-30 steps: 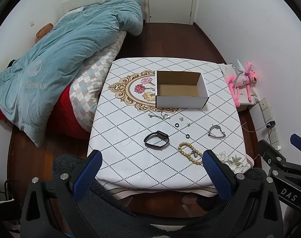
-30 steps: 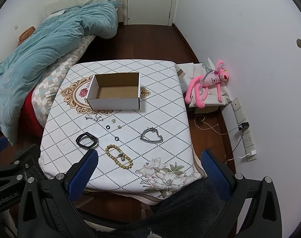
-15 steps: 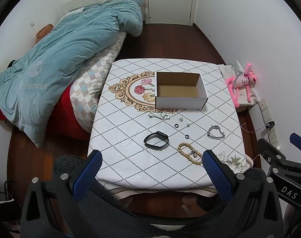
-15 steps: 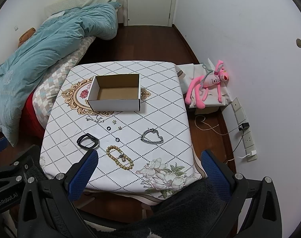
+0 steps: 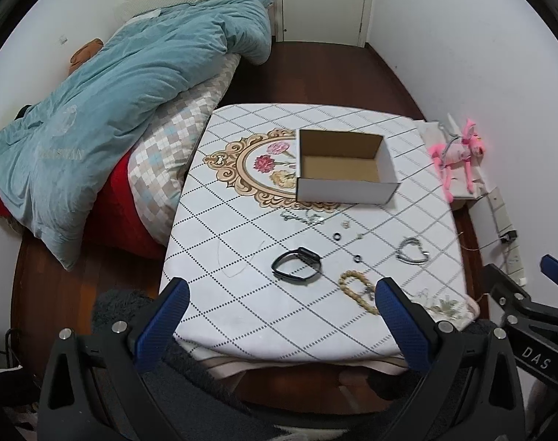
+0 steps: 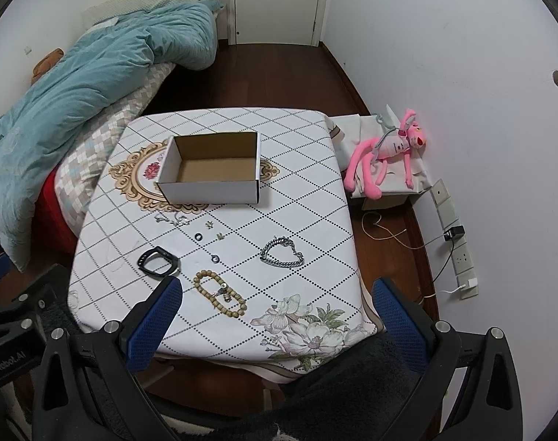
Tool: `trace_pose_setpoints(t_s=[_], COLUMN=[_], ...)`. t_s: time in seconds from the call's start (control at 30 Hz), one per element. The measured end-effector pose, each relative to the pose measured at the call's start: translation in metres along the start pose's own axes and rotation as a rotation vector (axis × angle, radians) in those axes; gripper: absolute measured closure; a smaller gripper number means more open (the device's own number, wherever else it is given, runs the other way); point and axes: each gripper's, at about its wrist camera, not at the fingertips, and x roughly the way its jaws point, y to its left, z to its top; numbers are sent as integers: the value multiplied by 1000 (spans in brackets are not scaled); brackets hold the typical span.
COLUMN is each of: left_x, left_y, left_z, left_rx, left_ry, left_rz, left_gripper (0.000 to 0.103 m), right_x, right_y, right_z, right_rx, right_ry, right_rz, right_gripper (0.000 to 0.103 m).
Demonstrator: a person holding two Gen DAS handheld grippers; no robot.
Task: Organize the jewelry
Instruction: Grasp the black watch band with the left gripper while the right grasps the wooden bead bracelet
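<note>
An open white cardboard box stands empty on the patterned tablecloth. In front of it lie a black wristband, a wooden bead bracelet, a silver chain bracelet, two small black rings, small earrings and a thin silver chain. My left gripper and right gripper are both open and empty, held above the table's near edge.
A bed with a blue quilt borders the table's left side. A pink plush toy lies on a box by the right wall, with a power strip and cables on the floor. A door is at the back.
Both grippers have moved slightly forward and lower toward the table, so the table looks a bit closer. Nothing on the table has moved.
</note>
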Motion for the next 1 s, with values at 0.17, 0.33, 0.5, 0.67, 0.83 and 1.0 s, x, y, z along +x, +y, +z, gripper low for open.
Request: trace_pose_setpoints(t_s=[0.17, 0.33, 0.5, 0.67, 0.83, 1.0], left_x=[47, 96, 142, 173, 197, 214], left_y=[6, 9, 15, 19, 18, 16], left_z=[0, 1, 0, 0, -1, -4], left_rx=[-4, 20, 36, 45, 52, 56], left_ry=[25, 81, 144, 197, 239, 278], left_rz=[29, 52, 62, 37, -3, -25], left_gripper=[0, 0, 0, 1, 16, 24], right_x=[49, 101, 156, 197, 217, 231], right_y=[4, 10, 13, 14, 24, 42], right_z=[-1, -9, -22, -39, -52, -60], right_rx=[5, -1, 15, 42, 51, 20], right_ry=[56, 126, 213, 289, 333, 348], right_rz=[0, 6, 20, 40, 95, 117], right_gripper=[0, 1, 8, 16, 23, 33])
